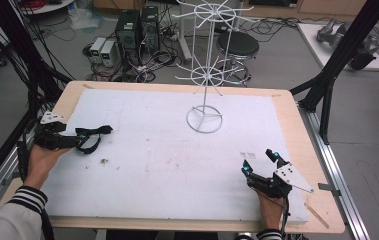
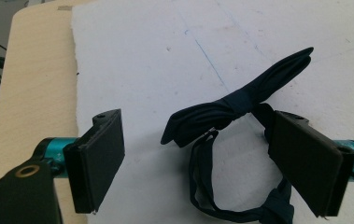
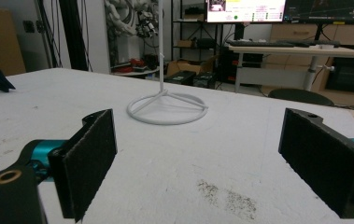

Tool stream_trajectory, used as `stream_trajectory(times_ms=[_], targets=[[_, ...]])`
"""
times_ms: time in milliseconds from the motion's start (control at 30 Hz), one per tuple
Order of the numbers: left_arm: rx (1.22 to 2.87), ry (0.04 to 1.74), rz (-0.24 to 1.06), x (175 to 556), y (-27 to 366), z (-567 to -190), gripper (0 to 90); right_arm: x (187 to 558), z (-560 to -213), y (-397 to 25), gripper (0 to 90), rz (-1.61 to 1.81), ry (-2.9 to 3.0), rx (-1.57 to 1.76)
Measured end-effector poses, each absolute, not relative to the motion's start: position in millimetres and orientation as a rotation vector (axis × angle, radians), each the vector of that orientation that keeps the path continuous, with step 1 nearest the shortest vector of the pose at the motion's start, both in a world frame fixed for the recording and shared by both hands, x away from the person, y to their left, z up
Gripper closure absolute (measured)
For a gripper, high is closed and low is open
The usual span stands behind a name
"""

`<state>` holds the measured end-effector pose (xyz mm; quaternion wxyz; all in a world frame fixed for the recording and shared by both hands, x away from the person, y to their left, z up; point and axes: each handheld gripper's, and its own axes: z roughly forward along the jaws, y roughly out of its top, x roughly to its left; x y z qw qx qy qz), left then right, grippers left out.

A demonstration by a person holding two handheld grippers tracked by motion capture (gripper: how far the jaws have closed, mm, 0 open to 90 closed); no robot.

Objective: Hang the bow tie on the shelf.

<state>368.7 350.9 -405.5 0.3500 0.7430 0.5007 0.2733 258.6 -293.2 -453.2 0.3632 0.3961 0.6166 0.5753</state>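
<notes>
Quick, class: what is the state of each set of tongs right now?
Left tongs: open, jaws either side of the dark bow tie lying on the white board, not gripping it.
Right tongs: open, holding nothing.

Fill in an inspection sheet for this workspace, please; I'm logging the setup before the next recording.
Surface: white foam board on a wooden table; dark smudges near the right gripper.
Job's things: dark navy bow tie with its strap, flat on the board at the left; white wire display stand, upright, toward the far middle of the board.
Clutter: nothing seen on the board beyond the smudges.
Grippers: left gripper open, fingers either side of the bow tie's strap, not closed on it; right gripper open, holding nothing, facing the stand.
Cables: tangled on the floor beyond the table.
Surroundings: computer towers, black stool, black frame posts.
</notes>
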Motion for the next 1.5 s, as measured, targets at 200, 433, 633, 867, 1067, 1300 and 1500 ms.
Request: stream_trajectory(times_ms=[200,433,633,867,1067,1300,1500], targets=[[1.956,1.298,0.697,375.7,350.8,-408.0,20.4,258.6,-453.1,-293.2,10.5,1.481,1.587,1.019],[2.014,1.268,0.673,382.2,350.6,-410.9,24.2,258.6,-453.1,-293.2,10.5,1.482,1.586,1.021],[2.042,1.268,0.646,388.0,351.9,-413.8,29.3,258.4,-453.1,-293.0,10.5,1.484,1.585,1.025],[2.077,1.256,0.636,393.2,352.5,-417.0,31.6,258.6,-453.1,-293.3,10.5,1.483,1.584,1.021],[2.101,1.224,0.62,395.5,351.4,-417.3,37.5,258.7,-453.2,-293.5,10.5,1.483,1.581,1.018],[2.146,1.192,0.624,395.2,349.0,-418.2,52.1,258.7,-453.3,-293.7,10.5,1.484,1.582,1.014],[2.151,1.196,0.615,394.2,350.1,-417.6,69.5,258.7,-453.3,-293.8,10.5,1.483,1.58,1.014]])
